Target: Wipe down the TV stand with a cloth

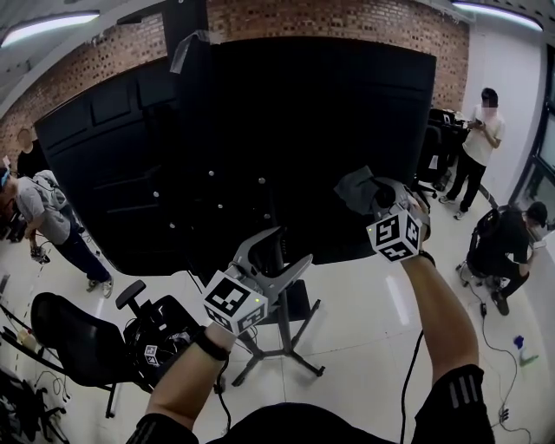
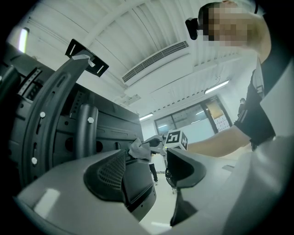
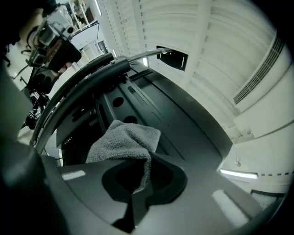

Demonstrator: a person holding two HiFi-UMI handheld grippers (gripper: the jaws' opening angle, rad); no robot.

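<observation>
Scene: a large black TV panel (image 1: 260, 130) filled the middle of the head view, mounted on a TV stand (image 1: 286, 350) whose post and legs stood on a pale floor (image 1: 364, 321).
Cloth: a grey cloth (image 1: 357, 192) sat right of centre in the head view, in front of the panel's lower right part. Whether it touched the panel could not be told.
Right gripper: the right gripper (image 1: 380, 201) had its fingers together, clamped on the cloth. In the right gripper view the cloth (image 3: 126, 142) bunched above the closed fingers (image 3: 163, 176), with the panel's ribbed dark back behind it.
Left gripper: the left gripper (image 1: 282, 251) hovered at lower centre of the head view, near the panel's bottom edge and the stand's post. Its fingers (image 2: 110, 174) stood apart and pinched nothing.
Marker cubes: one showed on each gripper in the head view.
Surroundings: a black office chair (image 1: 78, 338) stood at lower left, and a brick wall (image 1: 347, 17) ran across the top.
People: one person (image 1: 481, 139) stood at upper right, one (image 1: 512, 234) crouched at the right edge, and another (image 1: 43, 208) bent over at the left edge.
</observation>
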